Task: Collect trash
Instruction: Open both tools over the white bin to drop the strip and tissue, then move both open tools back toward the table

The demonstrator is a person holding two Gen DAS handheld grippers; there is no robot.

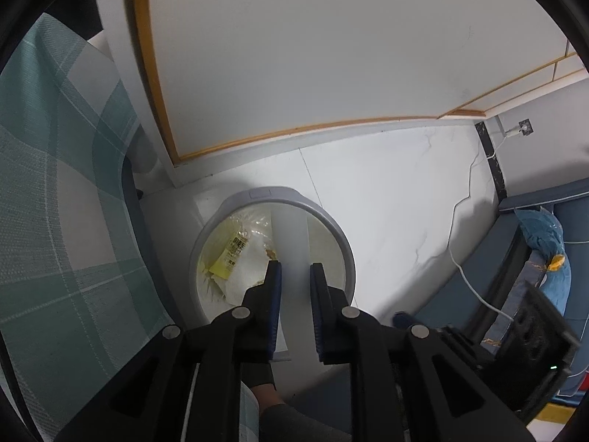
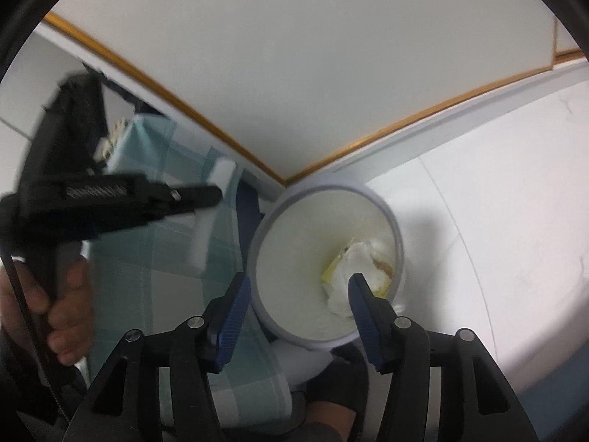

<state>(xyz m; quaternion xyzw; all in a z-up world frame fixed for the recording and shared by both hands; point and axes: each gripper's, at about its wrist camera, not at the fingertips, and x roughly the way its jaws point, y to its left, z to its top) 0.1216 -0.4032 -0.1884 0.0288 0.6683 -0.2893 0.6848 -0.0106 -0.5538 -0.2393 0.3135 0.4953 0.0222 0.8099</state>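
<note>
**Trash.** Crumpled white tissue (image 2: 355,276) and a yellow printed wrapper (image 1: 230,256) lie at the bottom of the bin, under the right gripper's line. A pale, translucent strip (image 1: 291,243) is pinched between the left gripper's pads and hangs down over the bin's mouth; what it is made of cannot be told.

**Bin** (image 1: 333,221). Round, white, with a grey rim, open at the top. It stands on the white floor (image 1: 397,199), between a bed with a green checked cover (image 1: 55,184) and a white panel edged in wood (image 1: 331,55). Judged to be the collecting point, hence both tools above it.

**Left gripper** (image 1: 295,269). Jaws nearly closed, clamped on the strip. Aimed steeply down, tips over the bin's opening; in the right wrist view it shows side-on, gripped by the person's hand (image 2: 68,316). Judged to be poised to drop its piece in.

**Right gripper** (image 2: 300,287). Jaws parted, nothing between the pads. Aimed down at a slant, one finger over the bed's edge, the other over the tissue inside the bin. Judged to have let go of its load already.
</note>
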